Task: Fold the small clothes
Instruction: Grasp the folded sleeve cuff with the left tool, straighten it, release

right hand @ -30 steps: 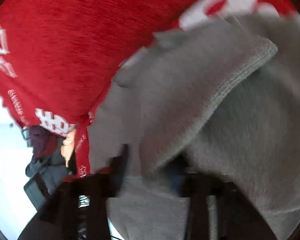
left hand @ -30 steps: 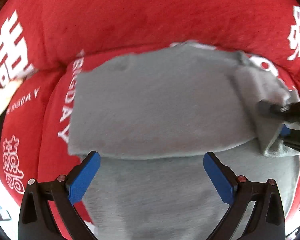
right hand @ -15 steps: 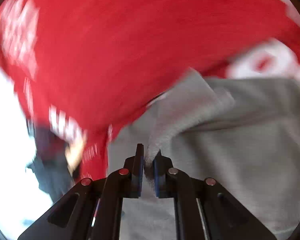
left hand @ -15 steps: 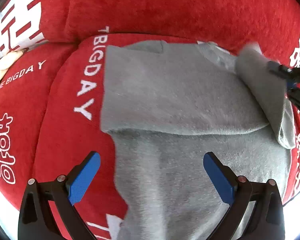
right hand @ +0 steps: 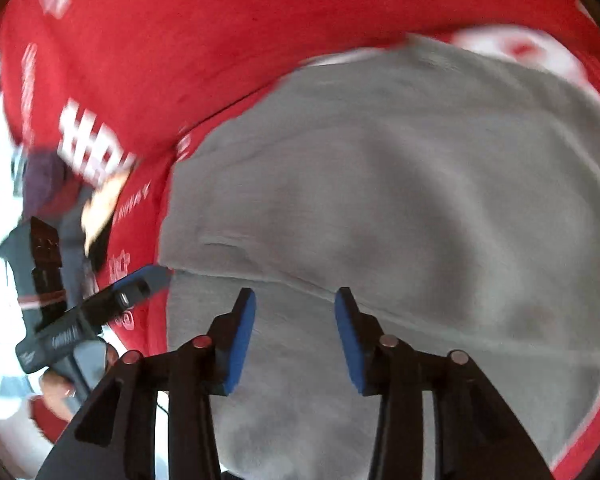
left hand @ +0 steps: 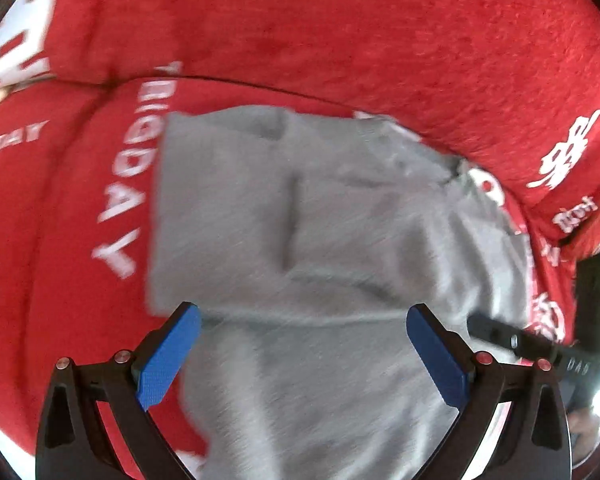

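Garment: a small grey fleece garment [left hand: 300,240] lies spread on a red plush cover with white printed lettering [left hand: 340,32], which looks like a sofa or bed cover; which it is I cannot tell.
Folds made: the upper part is doubled down over the lower part, its folded edge running crosswise just ahead of both grippers; a side flap on the right is laid inward, leaving a short upright crease near the middle.
Left gripper: the left gripper [left hand: 304,344] hangs over the lower half of the cloth, blue pads wide apart, nothing between them.
Right gripper: the right gripper [right hand: 296,336] has just been opening its jaws; they stand partly apart above the grey cloth with no fabric pinched, so the flap looks released.
Progress: judged about midway; the top fold and one side fold are down, while the lower length still lies single and unfolded toward the cameras.
Left to do: likely bring the lower part up or fold the bundle once more, then smooth it.
Edges: the left edge of the garment is straight beside the white letters; the far right corner is bunched and a little ragged.
Open room: bare red cover lies on the left and beyond the garment; on the right the grippers are close together, so space there is tight.
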`<state>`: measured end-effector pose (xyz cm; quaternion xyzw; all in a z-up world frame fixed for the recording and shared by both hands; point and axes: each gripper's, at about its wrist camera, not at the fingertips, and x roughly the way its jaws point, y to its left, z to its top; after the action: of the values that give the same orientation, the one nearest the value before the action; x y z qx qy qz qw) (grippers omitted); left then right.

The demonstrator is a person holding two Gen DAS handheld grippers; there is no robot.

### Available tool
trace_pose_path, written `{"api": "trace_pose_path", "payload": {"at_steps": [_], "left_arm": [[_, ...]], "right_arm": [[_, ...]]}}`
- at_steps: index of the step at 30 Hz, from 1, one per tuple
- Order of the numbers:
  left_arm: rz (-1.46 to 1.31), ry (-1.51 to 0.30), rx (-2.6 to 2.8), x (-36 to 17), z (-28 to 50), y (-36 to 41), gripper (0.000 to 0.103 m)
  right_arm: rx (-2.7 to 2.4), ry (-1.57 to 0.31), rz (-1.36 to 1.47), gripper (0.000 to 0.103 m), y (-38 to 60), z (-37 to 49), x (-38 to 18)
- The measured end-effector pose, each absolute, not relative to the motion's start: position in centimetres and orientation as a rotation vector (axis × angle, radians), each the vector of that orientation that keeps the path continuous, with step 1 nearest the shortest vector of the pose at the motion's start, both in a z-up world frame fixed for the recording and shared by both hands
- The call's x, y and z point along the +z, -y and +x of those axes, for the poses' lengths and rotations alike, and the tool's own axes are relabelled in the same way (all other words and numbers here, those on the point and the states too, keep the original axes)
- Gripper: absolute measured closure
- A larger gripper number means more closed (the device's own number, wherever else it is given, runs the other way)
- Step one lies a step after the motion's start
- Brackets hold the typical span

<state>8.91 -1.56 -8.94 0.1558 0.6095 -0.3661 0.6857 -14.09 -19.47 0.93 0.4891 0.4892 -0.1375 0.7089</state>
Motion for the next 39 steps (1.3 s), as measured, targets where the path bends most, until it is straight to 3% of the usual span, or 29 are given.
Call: {"api": "trace_pose_path", "payload": {"at_steps": [7, 10, 12, 14, 17, 22, 24, 25, 26, 33, 36, 37, 38, 39], "left_arm": [[0.372, -1.444, -0.84, -11.4, 10.0, 5.8, 0.0], [0.395, -1.442, -0.837, -11.3, 9.9, 5.9, 0.01], [0.395, -1.444, -0.855, -11.1, 9.7, 5.9, 0.03], [0.415, -1.453, -0.854, -11.1, 9.4, 6.1, 0.042], [0.454, -1.439, -0.855, -10.9, 9.3, 6.1, 0.08], [0.397, -1.406, -0.885, -8.9, 9.3, 5.4, 0.086], [0.391, -1.386, -0.889, -8.0, 9.2, 5.0, 0.086], [0.39, -1.383, -0.89, -7.7, 9.1, 4.8, 0.086], [0.394, -1.378, -0.89, -7.3, 9.0, 4.5, 0.086], [0.474, -1.378, -0.83, -8.6, 7.6, 3.0, 0.086], [0.439, -1.397, -0.789, -9.1, 8.3, 1.7, 0.086], [0.435, -1.396, -0.785, -8.9, 8.5, 1.5, 0.086], [0.441, -1.391, -0.783, -8.7, 8.7, 1.4, 0.086], [0.449, -1.389, -0.78, -8.5, 8.8, 1.3, 0.086]], "right_arm": [[-0.496, -0.885, 1.414, 0.053, 21.9, -24.2, -0.7], [-0.551, -0.814, 1.489, 0.053, 22.4, -27.2, -1.3], [-0.553, -0.763, 1.549, 0.053, 22.5, -28.8, -2.1], [-0.554, -0.722, 1.596, 0.053, 22.6, -29.4, -2.7], [-0.557, -0.647, 1.65, 0.053, 23.0, -29.9, -3.2], [-0.587, -0.537, 1.736, 0.053, 23.7, -30.3, -4.0], [-0.625, -0.5, 1.745, 0.069, 24.0, -30.6, -3.9], [-0.655, -0.513, 1.717, 0.091, 24.4, -30.7, -3.6], [-0.671, -0.534, 1.681, 0.095, 24.9, -30.7, -3.2], [-0.645, -0.698, 1.422, 0.095, 27.2, -29.6, -0.6], [-0.617, -0.803, 1.464, 0.09, 26.5, -30.0, -2.5], [-0.584, -0.809, 1.466, 0.077, 25.8, -30.1, -2.4], [-0.573, -0.811, 1.454, 0.055, 25.5, -30.3, -2.0], [-0.558, -0.797, 1.435, 0.046, 25.1, -30.6, -1.2]]}}
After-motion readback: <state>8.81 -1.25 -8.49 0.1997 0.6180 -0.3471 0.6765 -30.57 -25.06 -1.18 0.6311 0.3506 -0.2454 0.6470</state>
